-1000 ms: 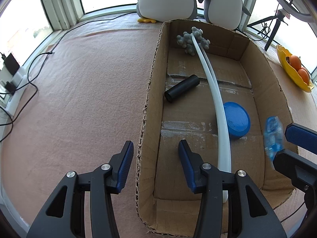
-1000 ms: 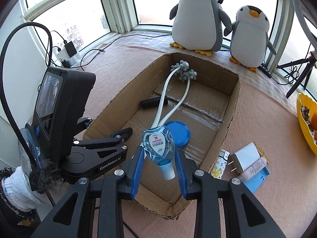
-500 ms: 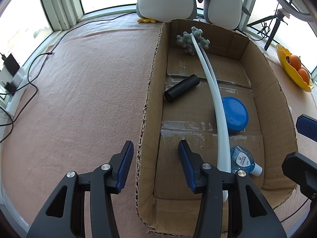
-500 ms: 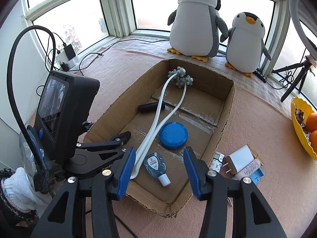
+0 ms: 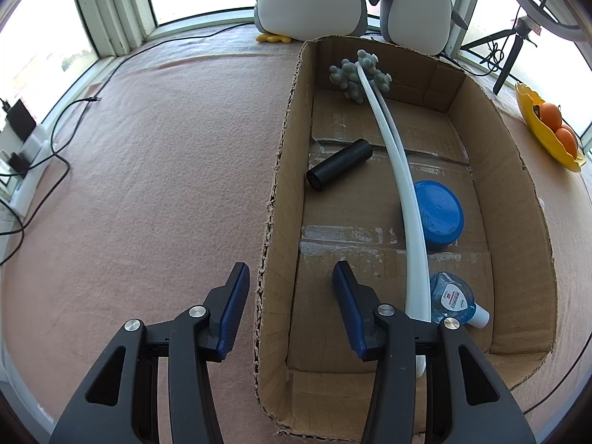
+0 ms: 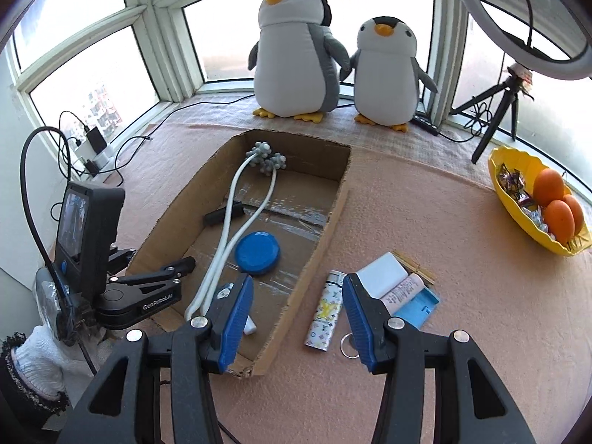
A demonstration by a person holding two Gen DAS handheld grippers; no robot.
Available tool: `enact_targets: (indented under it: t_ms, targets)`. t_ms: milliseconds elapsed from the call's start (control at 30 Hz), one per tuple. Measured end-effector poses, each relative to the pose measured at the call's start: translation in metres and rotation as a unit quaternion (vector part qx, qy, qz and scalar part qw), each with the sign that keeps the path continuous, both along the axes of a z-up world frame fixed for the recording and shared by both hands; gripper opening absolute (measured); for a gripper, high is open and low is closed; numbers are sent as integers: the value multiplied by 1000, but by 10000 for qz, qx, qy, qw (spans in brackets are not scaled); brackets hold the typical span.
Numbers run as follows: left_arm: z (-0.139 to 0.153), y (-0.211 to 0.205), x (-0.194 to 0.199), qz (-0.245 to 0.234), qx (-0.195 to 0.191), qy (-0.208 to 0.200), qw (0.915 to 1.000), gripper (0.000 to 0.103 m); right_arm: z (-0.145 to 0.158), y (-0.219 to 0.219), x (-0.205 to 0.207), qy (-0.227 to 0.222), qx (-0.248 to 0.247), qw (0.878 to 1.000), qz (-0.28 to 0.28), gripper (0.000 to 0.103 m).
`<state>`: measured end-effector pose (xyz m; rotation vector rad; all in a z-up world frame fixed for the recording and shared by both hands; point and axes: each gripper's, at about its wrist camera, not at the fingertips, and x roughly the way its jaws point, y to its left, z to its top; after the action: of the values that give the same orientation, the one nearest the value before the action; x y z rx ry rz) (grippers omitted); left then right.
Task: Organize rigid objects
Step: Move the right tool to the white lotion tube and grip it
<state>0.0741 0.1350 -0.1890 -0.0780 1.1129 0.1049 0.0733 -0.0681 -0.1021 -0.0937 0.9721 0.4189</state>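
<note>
Here, in the left wrist view, the left gripper is hovering with its blue-padded jaws parted and empty, straddling the near left wall of the open brown cardboard box. Inside the box are lying a black cylinder, a white two-pronged massager with grey knobbed heads, a round blue lid and a small clear blue bottle with a white cap near the front right corner.

In the right wrist view, the right gripper is holding nothing, its jaws spread apart over the pink carpet and the box's right wall. A patterned rectangular lighter is lying between its pads, untouched, beside a white charger block.
</note>
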Motion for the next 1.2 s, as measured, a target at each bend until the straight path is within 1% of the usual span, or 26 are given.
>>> enact_targets:
  t_ms: [233,367,500,633,833,933,1033,1133,1200]
  targets:
    - [0,0,0,-1,2,1,10000,46,-14,-60,17,344,165,9960,-810,46]
    - [0,-1,0,-6,4,-1,10000,46,-27,-84,25,581,249,9921,-1088,46]
    - [0,-2,0,-4,4,-1,10000,46,-43,-101,32,900,462,9858,-1342,46]
    - [0,-3,0,3,-9,-4,10000,46,-54,-106,40,1134,631,9803,-1486,46]
    - [0,-2,0,5,-29,-5,10000,46,-63,-99,56,1373,783,9753,-1541,46]
    - [0,-2,0,4,-31,-6,10000,46,-70,-97,64,1562,872,9706,-1607,45]
    - [0,-2,0,5,-50,-11,10000,46,-78,-95,69,1690,857,9673,-1683,37]
    - [0,-2,0,2,-52,-11,10000,46,-83,-95,74,1773,938,9642,-1732,35]
    - [0,-2,0,2,-54,-11,10000,46,-84,-93,77,1783,890,9645,-1734,32]
